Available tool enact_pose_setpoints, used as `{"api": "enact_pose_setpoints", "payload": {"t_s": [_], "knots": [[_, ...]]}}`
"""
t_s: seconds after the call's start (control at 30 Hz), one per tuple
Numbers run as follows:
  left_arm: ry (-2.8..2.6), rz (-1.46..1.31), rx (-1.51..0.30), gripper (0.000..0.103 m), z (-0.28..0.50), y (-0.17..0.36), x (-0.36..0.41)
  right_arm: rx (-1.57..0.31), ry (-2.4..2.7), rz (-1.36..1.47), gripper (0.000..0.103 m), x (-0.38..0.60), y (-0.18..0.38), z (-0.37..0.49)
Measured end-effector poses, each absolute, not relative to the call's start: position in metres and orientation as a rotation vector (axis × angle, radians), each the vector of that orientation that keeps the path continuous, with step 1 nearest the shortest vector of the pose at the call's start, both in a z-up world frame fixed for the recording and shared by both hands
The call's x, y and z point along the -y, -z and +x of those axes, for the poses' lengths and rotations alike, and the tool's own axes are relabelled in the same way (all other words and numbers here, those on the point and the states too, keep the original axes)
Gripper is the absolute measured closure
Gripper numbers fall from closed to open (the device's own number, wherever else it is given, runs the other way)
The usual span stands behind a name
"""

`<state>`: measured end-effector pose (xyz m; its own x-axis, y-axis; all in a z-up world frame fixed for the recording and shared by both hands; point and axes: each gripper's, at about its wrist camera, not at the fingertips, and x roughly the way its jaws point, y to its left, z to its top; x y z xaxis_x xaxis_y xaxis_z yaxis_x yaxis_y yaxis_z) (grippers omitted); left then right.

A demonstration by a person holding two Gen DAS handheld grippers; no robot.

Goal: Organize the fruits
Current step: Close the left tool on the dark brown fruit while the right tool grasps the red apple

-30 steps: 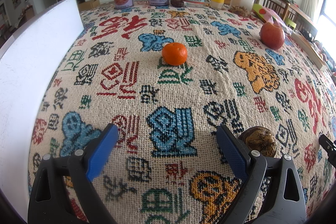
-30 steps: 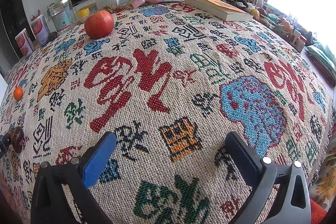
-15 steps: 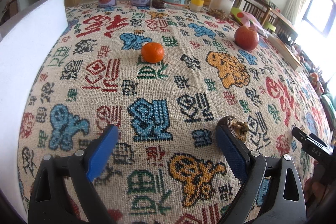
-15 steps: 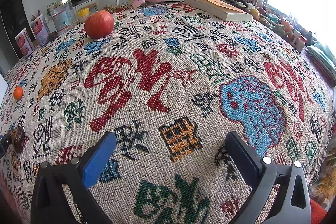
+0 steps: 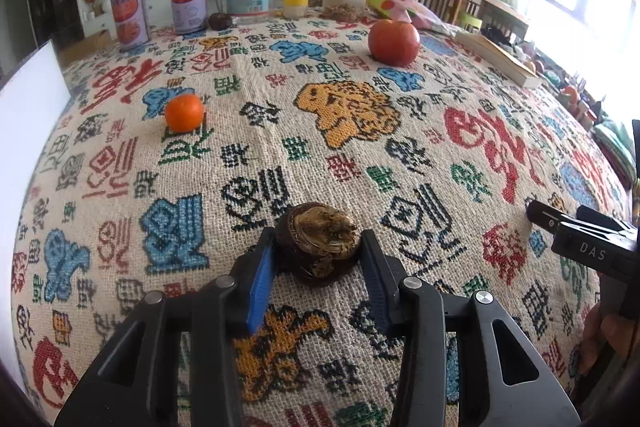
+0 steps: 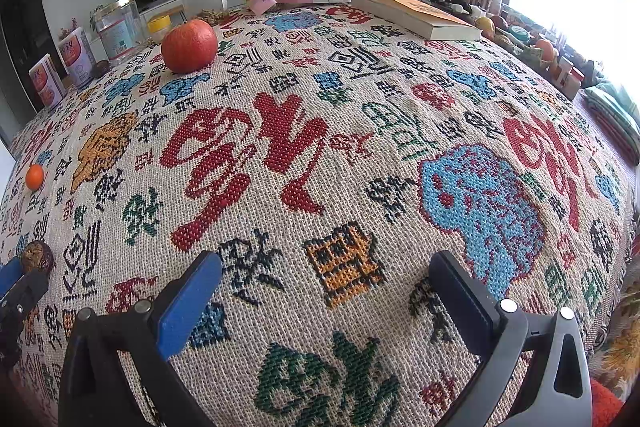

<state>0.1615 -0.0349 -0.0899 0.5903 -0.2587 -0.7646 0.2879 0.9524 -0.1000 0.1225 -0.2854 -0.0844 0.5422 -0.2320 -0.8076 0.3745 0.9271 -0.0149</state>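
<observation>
Fig.: left gripper (image 5: 318, 259) brackets a dark brown fruit (image 5: 318, 247) w/ a dried cap, resting on the tablecloth (image 5: 360, 155) near the front edge. Blue pad touches the fruit's left side; the right pad sits at or just off its right side, so the jaws are closing on it, grip likely not yet firm. Fingers approach low and level, prob. to catch the fruit at its widest part. Right gripper (image 6: 328, 291) hovers over bare cloth, jaws spread wide, nothing between them; presumably kept aside, ready for the next fruit. Orange (image 5: 184, 113) lies farther back left, apple (image 5: 394, 43) back right, well apart. A second dark fruit (image 5: 220, 21) sits beside the cans (image 5: 158, 11).
</observation>
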Motion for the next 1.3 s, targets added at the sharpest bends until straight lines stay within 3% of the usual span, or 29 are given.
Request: {"api": "enact_pose_setpoints", "payload": {"t_s": [0.23, 0.47, 0.5, 0.6, 0.93, 1.3], "knots": [[0.191, 0.004, -0.851, 0.061, 0.17, 0.073, -0.025, -0.931, 0.362, 0.167, 0.0, 0.285, 0.084, 0.122], [0.127, 0.016, -0.899, 0.058, 0.181, 0.093, -0.066, -0.931, 0.362, 0.167, 0.0, 0.285, 0.084, 0.123], [0.126, 0.031, -0.894, 0.053, 0.18, 0.095, -0.065, -0.932, 0.362, 0.166, 0.0, 0.285, 0.084, 0.123], [0.113, 0.055, -0.908, 0.018, 0.179, 0.098, -0.061, -0.932, 0.361, 0.167, 0.0, 0.285, 0.085, 0.122], [0.105, 0.044, -0.922, 0.011, 0.18, 0.098, -0.064, -0.949, 0.243, 0.211, 0.0, 0.29, 0.074, 0.139], [0.095, 0.048, -0.925, 0.009, 0.182, 0.099, -0.063, -0.905, -0.013, 0.08, 0.0, 0.252, 0.036, 0.343]]}}
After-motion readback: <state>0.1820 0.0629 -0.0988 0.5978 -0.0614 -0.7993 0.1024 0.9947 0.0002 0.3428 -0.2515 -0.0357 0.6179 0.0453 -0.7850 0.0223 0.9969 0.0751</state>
